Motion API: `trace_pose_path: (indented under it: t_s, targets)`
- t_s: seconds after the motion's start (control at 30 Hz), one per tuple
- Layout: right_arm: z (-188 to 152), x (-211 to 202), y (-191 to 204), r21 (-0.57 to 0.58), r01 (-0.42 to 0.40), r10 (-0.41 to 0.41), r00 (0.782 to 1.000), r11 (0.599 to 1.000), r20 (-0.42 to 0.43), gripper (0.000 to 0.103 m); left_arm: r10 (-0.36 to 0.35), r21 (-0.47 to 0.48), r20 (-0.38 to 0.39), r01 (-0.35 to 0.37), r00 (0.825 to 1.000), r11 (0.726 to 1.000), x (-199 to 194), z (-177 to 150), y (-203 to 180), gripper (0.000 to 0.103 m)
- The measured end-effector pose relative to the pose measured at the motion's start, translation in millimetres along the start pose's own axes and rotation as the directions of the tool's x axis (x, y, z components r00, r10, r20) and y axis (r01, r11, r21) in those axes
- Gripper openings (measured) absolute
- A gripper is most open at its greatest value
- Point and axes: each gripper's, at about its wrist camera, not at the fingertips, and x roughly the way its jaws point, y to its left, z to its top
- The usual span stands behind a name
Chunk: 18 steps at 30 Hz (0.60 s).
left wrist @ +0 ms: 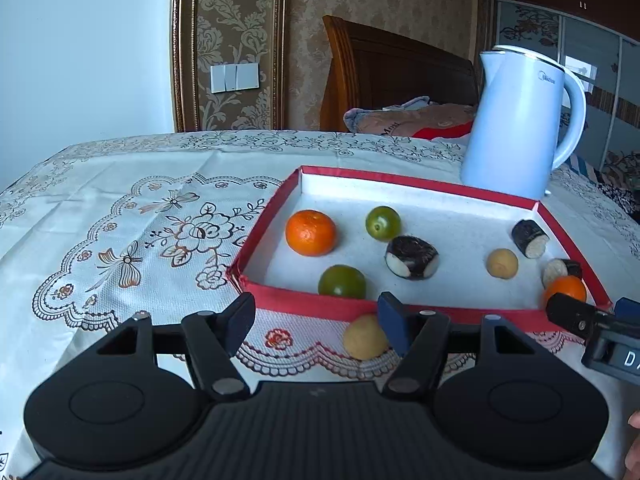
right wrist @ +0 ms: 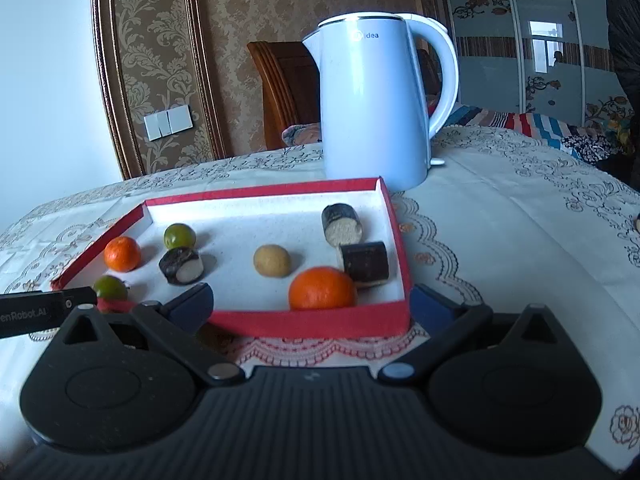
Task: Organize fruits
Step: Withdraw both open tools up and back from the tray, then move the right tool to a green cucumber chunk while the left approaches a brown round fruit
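A red tray (left wrist: pixel 264 224) with a white floor holds two oranges (left wrist: pixel 310 233) (right wrist: pixel 322 288), two green fruits (left wrist: pixel 383 222), several dark cane pieces (left wrist: pixel 412 258) and a tan round fruit (left wrist: pixel 502 264). A second tan fruit (left wrist: pixel 365 338) lies on the cloth outside the tray's near wall. It sits between the fingers of my open left gripper (left wrist: pixel 316 320), close against the right finger. My right gripper (right wrist: pixel 314 308) is open wide at the tray's near right corner (right wrist: pixel 408 320), with the near wall between its fingers.
A white electric kettle (right wrist: pixel 372 108) stands just behind the tray. A patterned lace tablecloth (left wrist: pixel 160 220) covers the table. A wooden headboard (left wrist: pixel 384 72) and bedding lie beyond. Part of a hand (left wrist: pixel 634 440) shows at the lower right.
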Motion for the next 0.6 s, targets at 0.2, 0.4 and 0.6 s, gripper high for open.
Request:
trace_pose_path:
  t_s: [0.2, 0.4, 0.6]
  targets:
    - [-7.3, -9.4, -0.3, -0.011, -0.019, 0.019, 1.000, 1.000, -0.010, 0.103, -0.002, 0.019, -0.005, 0.002, 1.000, 1.000, -2.3, -5.7, -5.2, 0.067]
    - [-13.3, -15.2, -9.0, 0.034, -0.037, 0.038, 0.999, 0.999, -0.033, 0.103, -0.005, 0.022, -0.017, 0.005, 1.000, 1.000, 0.6, -7.4, -6.9, 0.067]
    - [-15.0, -12.1, -8.4, 0.028, -0.045, 0.046, 0.997, 0.999, -0.057, 0.103, -0.009, 0.015, -0.046, 0.010, 0.999, 1.000, 7.6, -8.5, -5.8, 0.072]
